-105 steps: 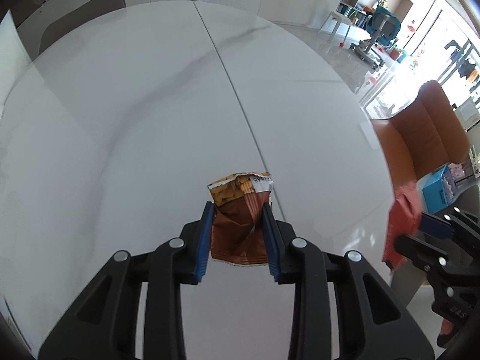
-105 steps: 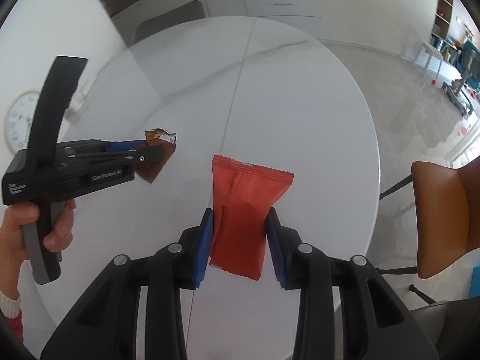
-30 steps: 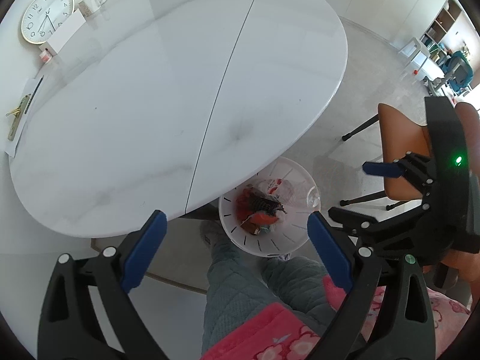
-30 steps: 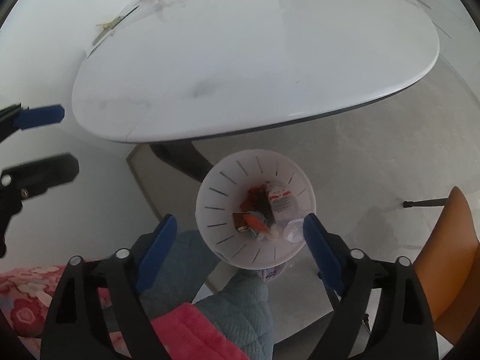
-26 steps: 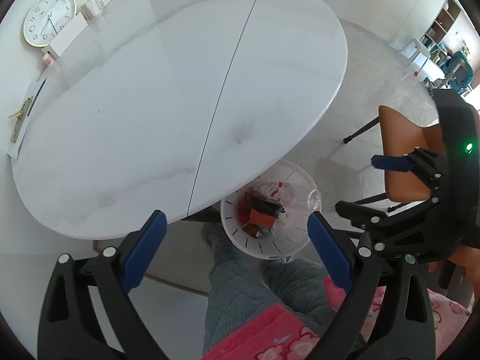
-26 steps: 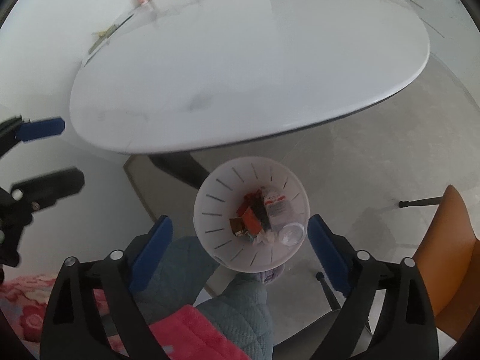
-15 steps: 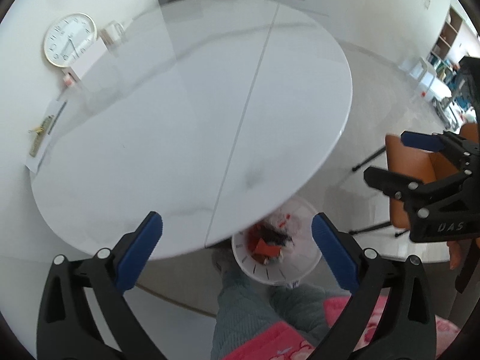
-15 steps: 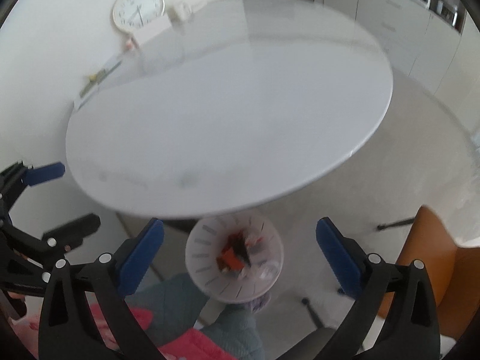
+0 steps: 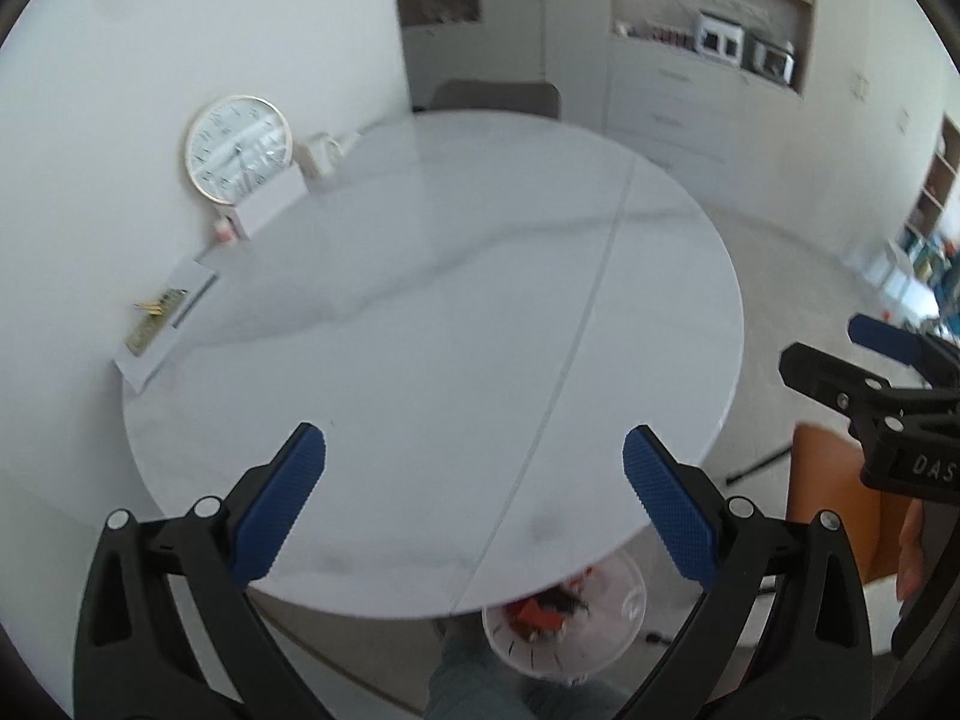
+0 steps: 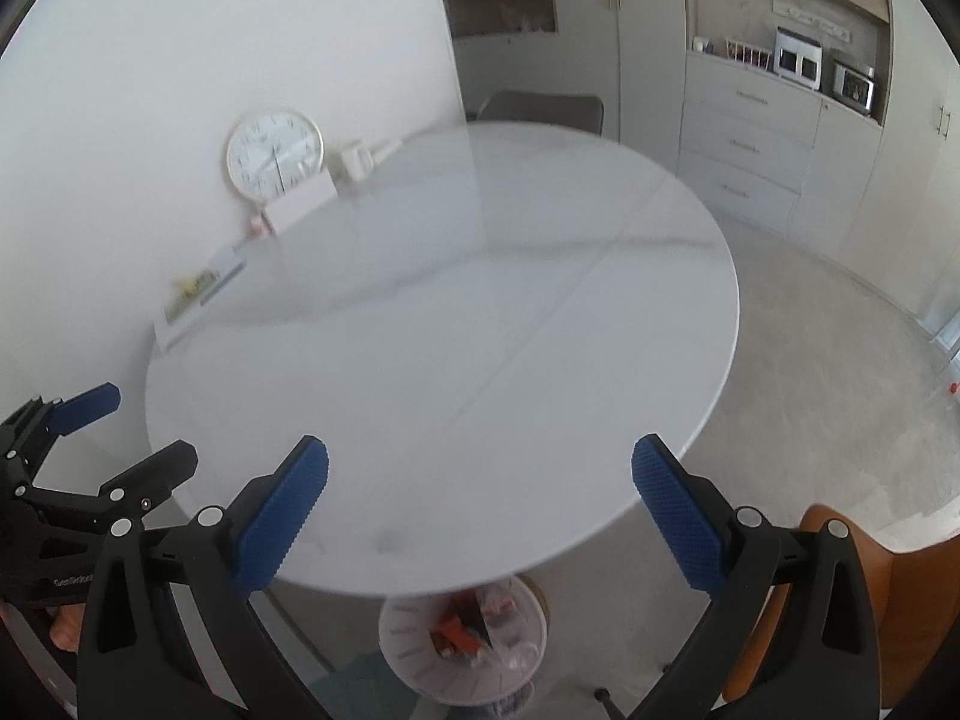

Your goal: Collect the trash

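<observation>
- Both grippers have lifted away from the bin [image 10: 462,642] since a second ago and now look out across the table [image 9: 432,360], no longer down into the bin.
- The left gripper [image 9: 474,501] has its jaws spread wide with nothing between them; the right gripper [image 10: 480,510] is just as wide and bare.
- The wrappers [image 10: 459,630] held a few seconds ago now lie in the bin on the floor, just under the table's near edge.
- The tabletop looks free of trash, though motion blur softens it; only a clock [image 9: 238,148] and some papers [image 9: 162,324] sit along its far-left edge.
- Collection seems finished, or close to it.
</observation>
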The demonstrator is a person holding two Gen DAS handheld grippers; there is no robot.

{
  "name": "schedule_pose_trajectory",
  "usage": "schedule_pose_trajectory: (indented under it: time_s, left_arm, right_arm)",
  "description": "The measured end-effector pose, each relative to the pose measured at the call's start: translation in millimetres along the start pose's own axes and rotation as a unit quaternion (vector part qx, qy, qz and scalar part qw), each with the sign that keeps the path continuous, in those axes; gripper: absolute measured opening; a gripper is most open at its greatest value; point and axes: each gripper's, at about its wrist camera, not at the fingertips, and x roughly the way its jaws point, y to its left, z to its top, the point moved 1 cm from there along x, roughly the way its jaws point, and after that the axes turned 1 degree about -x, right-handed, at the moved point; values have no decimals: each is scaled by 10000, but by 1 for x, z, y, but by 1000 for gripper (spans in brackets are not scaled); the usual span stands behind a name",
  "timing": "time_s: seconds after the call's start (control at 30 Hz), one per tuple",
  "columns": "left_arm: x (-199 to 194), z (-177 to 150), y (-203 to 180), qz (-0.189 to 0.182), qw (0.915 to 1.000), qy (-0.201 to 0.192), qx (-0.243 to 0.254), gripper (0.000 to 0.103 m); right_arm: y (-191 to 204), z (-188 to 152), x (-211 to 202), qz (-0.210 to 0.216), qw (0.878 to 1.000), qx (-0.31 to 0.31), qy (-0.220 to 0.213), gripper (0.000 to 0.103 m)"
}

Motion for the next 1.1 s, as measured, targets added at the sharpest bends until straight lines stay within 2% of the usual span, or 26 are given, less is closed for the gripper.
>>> schedule_pose_trajectory:
  time_s: [0.2,0.63,0.83,1.1]
  left_arm:
    - [-9,25,17,-12,9995,-235,-207,95]
    - [-2,80,65,67,9973,-710,166,95]
    - [11,99,83,-41,9970,-743,226,95]
    - [22,109,92,-102,9973,-704,155,95]
  right_arm:
    - [11,31,-6,-43,9996,57,-271,101]
    - [48,86,-6,-473,9943,269,-919,101]
    - [63,104,7,-497,9934,330,-982,101]
    - [73,112,13,-565,9935,241,-963,101]
